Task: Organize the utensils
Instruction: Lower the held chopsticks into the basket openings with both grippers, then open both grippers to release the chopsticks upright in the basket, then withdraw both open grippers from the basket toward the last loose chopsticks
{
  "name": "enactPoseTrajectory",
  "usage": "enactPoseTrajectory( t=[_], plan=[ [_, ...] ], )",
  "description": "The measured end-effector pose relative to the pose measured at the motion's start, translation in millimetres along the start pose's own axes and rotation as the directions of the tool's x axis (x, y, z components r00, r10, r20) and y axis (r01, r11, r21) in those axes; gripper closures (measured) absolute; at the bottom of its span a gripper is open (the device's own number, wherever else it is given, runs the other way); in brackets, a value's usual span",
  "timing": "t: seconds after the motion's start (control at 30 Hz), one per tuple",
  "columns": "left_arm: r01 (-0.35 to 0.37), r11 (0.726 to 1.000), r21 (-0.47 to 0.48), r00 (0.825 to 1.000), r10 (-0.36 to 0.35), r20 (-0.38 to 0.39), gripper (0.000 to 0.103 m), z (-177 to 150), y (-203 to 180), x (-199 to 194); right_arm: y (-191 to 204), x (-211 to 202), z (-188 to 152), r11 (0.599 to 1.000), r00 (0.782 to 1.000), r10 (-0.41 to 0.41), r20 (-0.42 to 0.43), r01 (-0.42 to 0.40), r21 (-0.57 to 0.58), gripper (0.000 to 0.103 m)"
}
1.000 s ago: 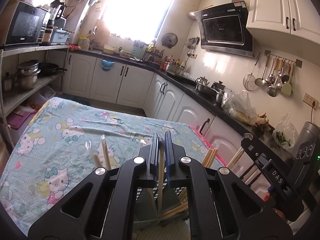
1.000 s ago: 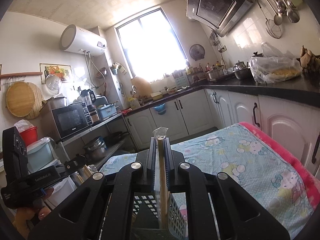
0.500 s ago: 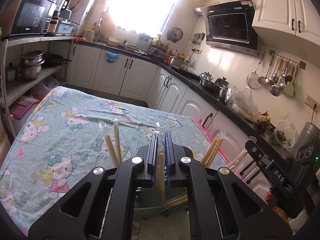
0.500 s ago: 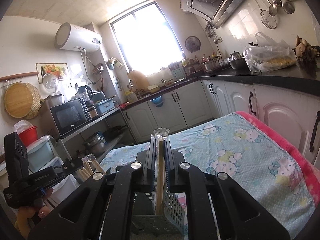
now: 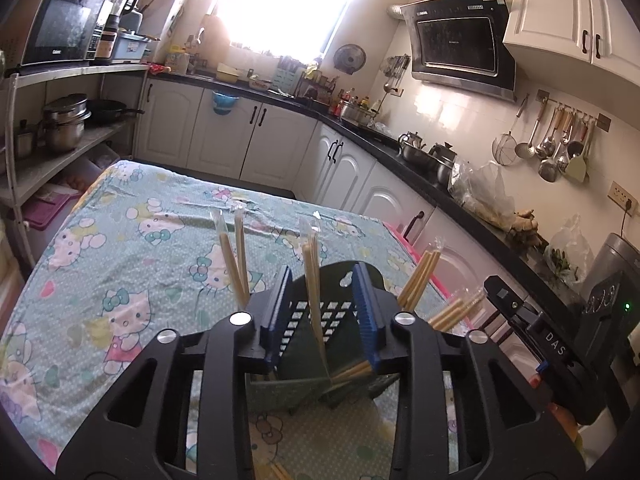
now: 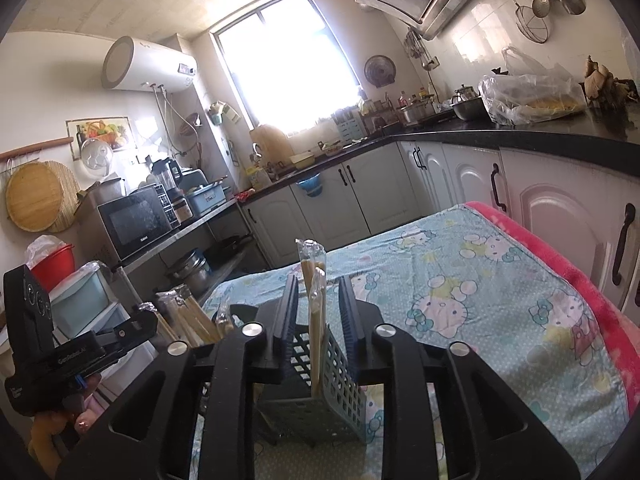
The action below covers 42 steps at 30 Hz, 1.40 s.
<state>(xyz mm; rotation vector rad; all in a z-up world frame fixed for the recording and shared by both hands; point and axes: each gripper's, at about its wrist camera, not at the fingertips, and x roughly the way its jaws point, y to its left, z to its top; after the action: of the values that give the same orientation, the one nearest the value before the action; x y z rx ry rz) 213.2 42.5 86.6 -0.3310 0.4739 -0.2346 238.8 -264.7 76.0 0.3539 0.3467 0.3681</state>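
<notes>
A dark green perforated utensil holder point(image 5: 316, 320) stands on the Hello Kitty tablecloth point(image 5: 132, 280), just below both grippers. Several plastic-wrapped pairs of wooden chopsticks stand in it. My left gripper point(image 5: 322, 312) is open, its blue-padded jaws apart on either side of one wrapped pair point(image 5: 310, 276) that stands free in the holder. My right gripper point(image 6: 318, 320) is open too, with a wrapped pair point(image 6: 314, 300) standing between its jaws in the holder point(image 6: 320, 376). More chopsticks point(image 6: 188, 320) lean out to the left in the right wrist view.
White kitchen cabinets with a black counter point(image 5: 360, 128) run behind and right of the table. A shelf with pots and a microwave point(image 5: 60, 24) stands left. The other gripper's body point(image 5: 540, 336) is at the right. A pink blanket edge point(image 6: 560, 264) lines the table's right side.
Both grippers have opened and let go of their chopstick pairs, which now stand in the holder. Both cameras have tilted down a little toward the holder.
</notes>
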Motion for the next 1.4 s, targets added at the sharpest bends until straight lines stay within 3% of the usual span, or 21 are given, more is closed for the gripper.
enactPoseTrajectory(
  t=[0.4,0.73,1.4],
  plan=[
    [0.001,1.000,0.004,1.000,-0.001,-0.016,0.056,-16,0,-16,3,-16,-9,1.000,0.999,-0.011,-0.045,0.011,-0.009,0.066],
    [-0.013,1.000,0.012,0.997,0.014,-0.071,0.042,-38,5,-21,0,-27,-31,1.000,0.990,-0.024,-0.142,0.021,-0.019,0.057],
    [-0.044,0.999,-0.024,0.978,0.038,-0.206,0.031,-84,23,-12,2,-32,-68,0.998,0.958,-0.029,-0.284,0.013,-0.060,0.051]
  ],
)
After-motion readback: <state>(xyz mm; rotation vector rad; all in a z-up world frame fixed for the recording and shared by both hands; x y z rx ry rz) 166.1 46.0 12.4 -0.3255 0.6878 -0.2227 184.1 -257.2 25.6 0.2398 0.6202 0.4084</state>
